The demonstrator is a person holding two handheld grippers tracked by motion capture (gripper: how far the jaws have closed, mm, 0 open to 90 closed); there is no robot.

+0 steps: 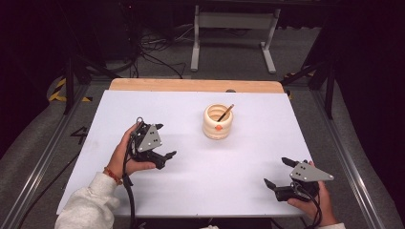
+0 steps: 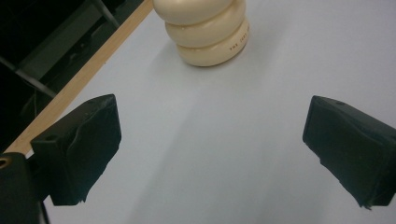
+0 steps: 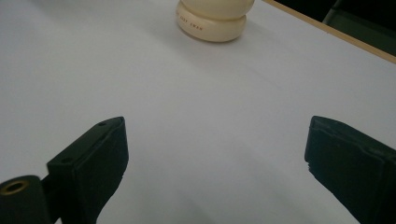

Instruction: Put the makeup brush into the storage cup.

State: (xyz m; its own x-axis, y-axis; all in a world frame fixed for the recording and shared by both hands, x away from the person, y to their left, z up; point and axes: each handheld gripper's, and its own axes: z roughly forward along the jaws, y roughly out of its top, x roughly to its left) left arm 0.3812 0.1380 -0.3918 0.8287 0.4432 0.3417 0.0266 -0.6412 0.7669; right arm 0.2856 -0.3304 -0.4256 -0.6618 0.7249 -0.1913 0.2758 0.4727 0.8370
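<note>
Cream ribbed holder (image 1: pixel 218 122) upright at centre of white table (image 1: pixel 191 191), pencil (image 1: pixel 225 113) leaning inside it, left gripper (image 1: pixel 165 140) released with jaws spread, near holder, right gripper (image 1: pixel 279 171) released, empty, well apart at table's near corner

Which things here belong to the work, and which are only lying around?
Belong to the work:
- cream holder
- pencil standing in it
- left hand-held gripper, open
- right hand-held gripper, open

Only lying around:
- cables on the floor
- grey stand behind the table
</note>
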